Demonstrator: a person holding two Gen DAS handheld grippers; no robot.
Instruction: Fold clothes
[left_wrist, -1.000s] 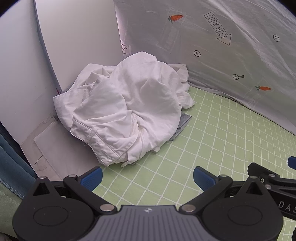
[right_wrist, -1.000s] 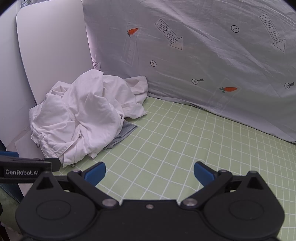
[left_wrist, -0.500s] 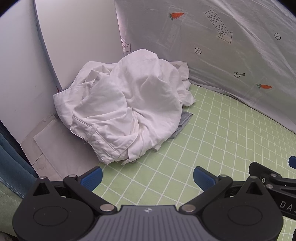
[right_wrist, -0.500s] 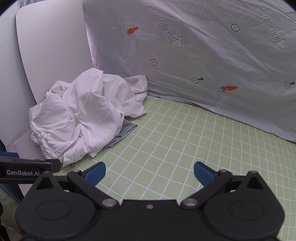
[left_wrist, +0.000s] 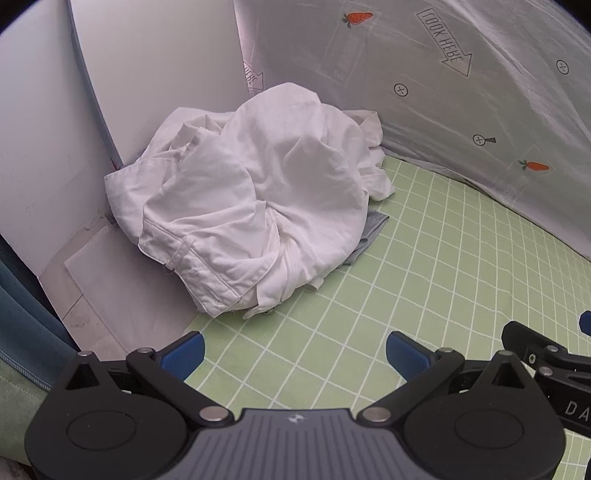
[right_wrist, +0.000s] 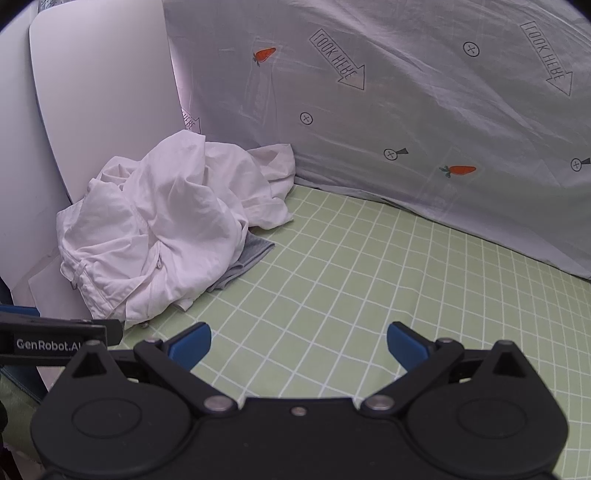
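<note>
A crumpled heap of white clothes (left_wrist: 255, 199) (right_wrist: 162, 225) lies in the far left corner of the green checked surface (left_wrist: 424, 280) (right_wrist: 369, 266), with a grey garment (left_wrist: 369, 232) (right_wrist: 243, 262) poking out beneath it. My left gripper (left_wrist: 295, 356) hovers open just short of the heap, nothing between its blue-tipped fingers. My right gripper (right_wrist: 299, 345) is also open and empty, to the right of the heap over the bare checked cloth. Part of the right gripper's body shows at the left wrist view's right edge.
A grey printed sheet (left_wrist: 461, 92) (right_wrist: 406, 110) with carrots and arrows hangs as a backdrop behind the surface. A white board (left_wrist: 155, 74) (right_wrist: 103, 92) leans at the left behind the heap. Blue fabric (left_wrist: 26, 325) shows at the near left edge.
Both views have shifted only slightly; the left gripper has drifted a little back from the heap. The clothes have not moved and both grippers stay open.
</note>
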